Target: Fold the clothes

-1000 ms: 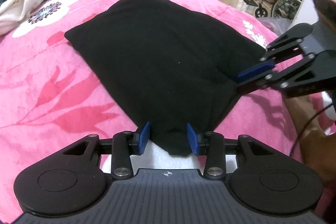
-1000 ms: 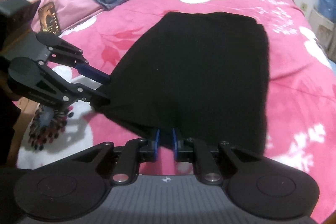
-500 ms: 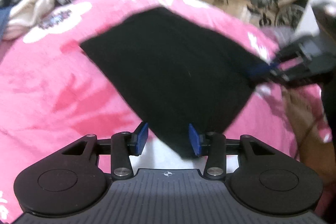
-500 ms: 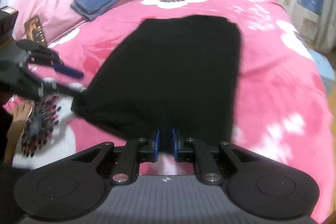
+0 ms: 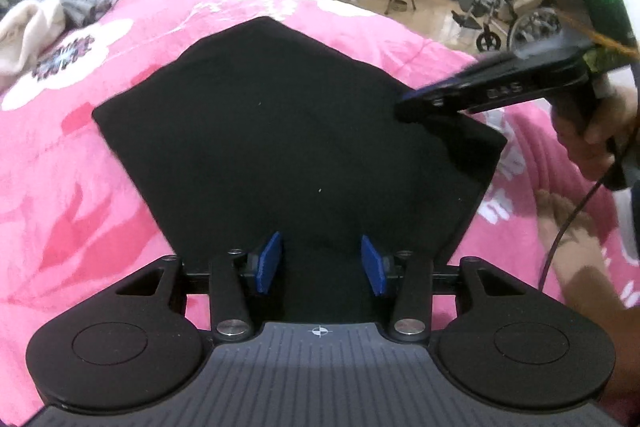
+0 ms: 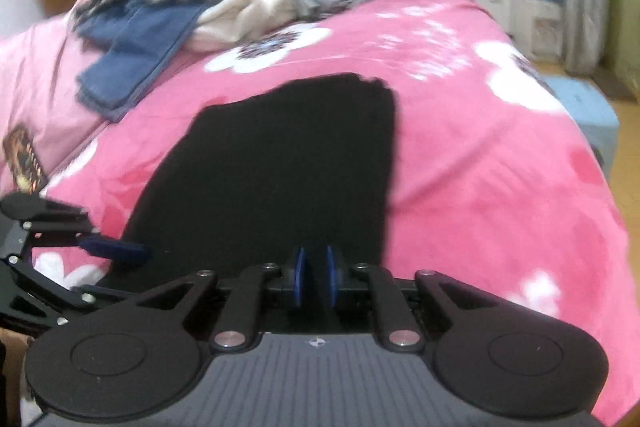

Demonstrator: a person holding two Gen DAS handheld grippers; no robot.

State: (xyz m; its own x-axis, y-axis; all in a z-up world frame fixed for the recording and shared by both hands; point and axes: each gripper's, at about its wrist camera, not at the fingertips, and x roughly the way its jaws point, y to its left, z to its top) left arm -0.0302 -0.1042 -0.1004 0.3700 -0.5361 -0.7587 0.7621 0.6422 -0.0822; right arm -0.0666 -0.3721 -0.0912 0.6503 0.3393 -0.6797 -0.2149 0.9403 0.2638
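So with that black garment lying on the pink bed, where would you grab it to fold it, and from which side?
Grip the near hem of the black garment at its two near corners, coming in low from the near edge of the pink bedspread. The cloth lies flat and thin, so only an edge gives the pads something to pinch. The right gripper already pinches one corner; the left gripper straddles the hem.

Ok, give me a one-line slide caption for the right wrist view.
Right gripper pinches the near edge of a black garment spread on a pink floral bedspread.
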